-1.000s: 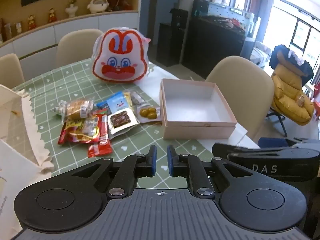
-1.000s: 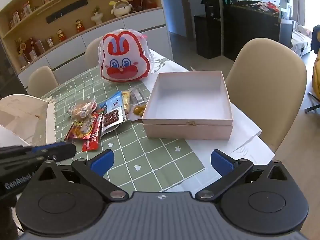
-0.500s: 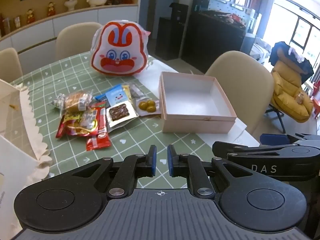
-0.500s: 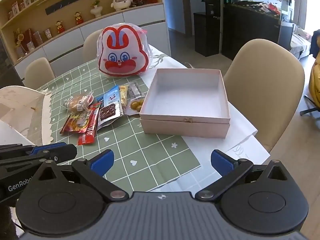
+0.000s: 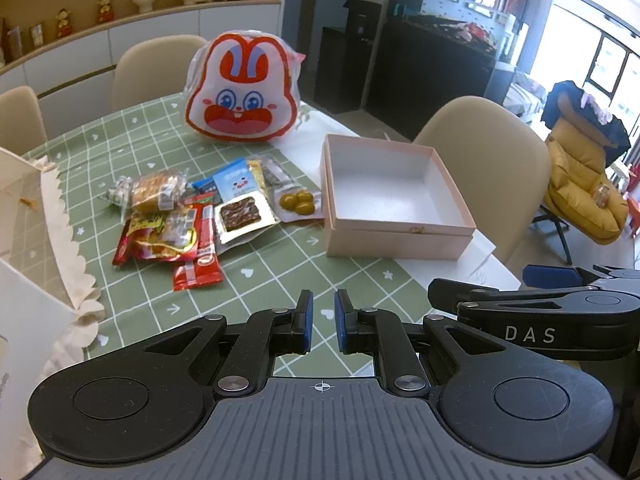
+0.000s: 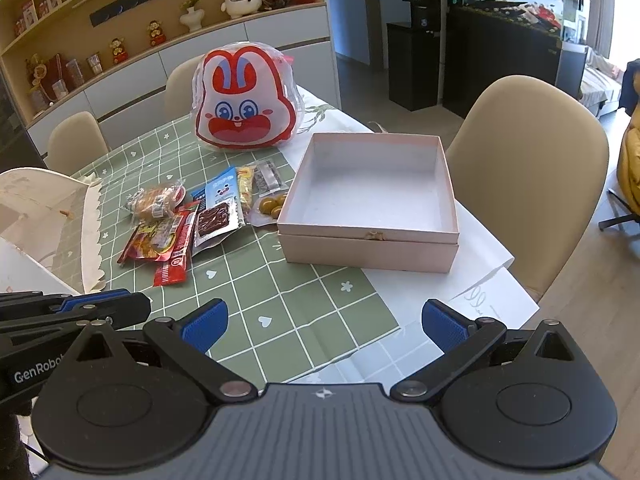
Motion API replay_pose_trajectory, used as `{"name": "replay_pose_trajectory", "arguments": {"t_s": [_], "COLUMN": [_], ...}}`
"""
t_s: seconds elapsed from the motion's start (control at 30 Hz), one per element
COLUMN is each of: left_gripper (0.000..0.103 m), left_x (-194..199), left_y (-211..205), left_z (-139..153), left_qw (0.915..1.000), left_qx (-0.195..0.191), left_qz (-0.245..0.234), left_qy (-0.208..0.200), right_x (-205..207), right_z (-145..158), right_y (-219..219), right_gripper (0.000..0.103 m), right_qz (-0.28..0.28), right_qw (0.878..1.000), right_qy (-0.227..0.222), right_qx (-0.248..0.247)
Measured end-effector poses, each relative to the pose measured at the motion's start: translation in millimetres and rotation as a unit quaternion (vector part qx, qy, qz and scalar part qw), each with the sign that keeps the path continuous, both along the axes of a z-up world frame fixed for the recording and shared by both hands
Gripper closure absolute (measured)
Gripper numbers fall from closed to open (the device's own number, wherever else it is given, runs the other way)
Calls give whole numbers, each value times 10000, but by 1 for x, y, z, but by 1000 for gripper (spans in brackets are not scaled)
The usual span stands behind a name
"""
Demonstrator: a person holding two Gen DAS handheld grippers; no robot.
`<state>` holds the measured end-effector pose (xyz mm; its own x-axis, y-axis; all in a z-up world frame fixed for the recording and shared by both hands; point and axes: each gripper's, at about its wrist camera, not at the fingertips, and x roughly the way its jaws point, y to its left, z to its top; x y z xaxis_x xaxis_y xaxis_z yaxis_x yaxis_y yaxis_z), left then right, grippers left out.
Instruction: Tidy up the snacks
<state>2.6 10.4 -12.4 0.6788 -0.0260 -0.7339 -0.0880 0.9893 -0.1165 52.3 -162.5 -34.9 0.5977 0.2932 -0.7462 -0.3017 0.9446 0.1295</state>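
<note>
Foil and plastic snack packets [image 6: 188, 216] lie heaped on the green tablecloth [image 6: 280, 304], touching the empty pink box [image 6: 370, 200] on its left, handy for loading. My right gripper [image 6: 323, 322] hangs wide open, ready; my left gripper [image 5: 321, 320] is nearly closed, holding nothing.

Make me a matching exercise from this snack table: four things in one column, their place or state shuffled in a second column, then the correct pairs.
Things
1. pink box
2. rabbit-face bag
3. left gripper
4. right gripper

Place or state
A. fingers spread wide
B. stands upright at the far side of the snack pile
C. open on top, nothing inside
D. fingers nearly together, nothing between them

Pairs: 1-C, 2-B, 3-D, 4-A
</note>
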Motion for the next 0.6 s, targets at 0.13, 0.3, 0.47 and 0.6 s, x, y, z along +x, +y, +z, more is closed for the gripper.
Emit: {"name": "replay_pose_trajectory", "arguments": {"t_s": [0.13, 0.3, 0.47, 0.6], "left_gripper": [89, 89, 89, 89], "left_x": [-1, -1, -1, -1], "left_y": [0, -1, -1, -1], "left_z": [-1, -1, -1, -1], "left_qw": [10000, 10000, 10000, 10000], "left_qx": [-5, -6, -11, -10], "left_qz": [9, 10, 6, 10], "left_qy": [6, 6, -2, 4], "right_x": [0, 0, 0, 0], "right_z": [0, 0, -1, -1], "right_y": [1, 1, 0, 0], "right_gripper": [0, 0, 0, 0], "right_qz": [-6, -25, -32, -25], "right_qw": [10000, 10000, 10000, 10000], "right_qy": [2, 2, -5, -8], "right_qx": [-1, 6, 1, -8]}}
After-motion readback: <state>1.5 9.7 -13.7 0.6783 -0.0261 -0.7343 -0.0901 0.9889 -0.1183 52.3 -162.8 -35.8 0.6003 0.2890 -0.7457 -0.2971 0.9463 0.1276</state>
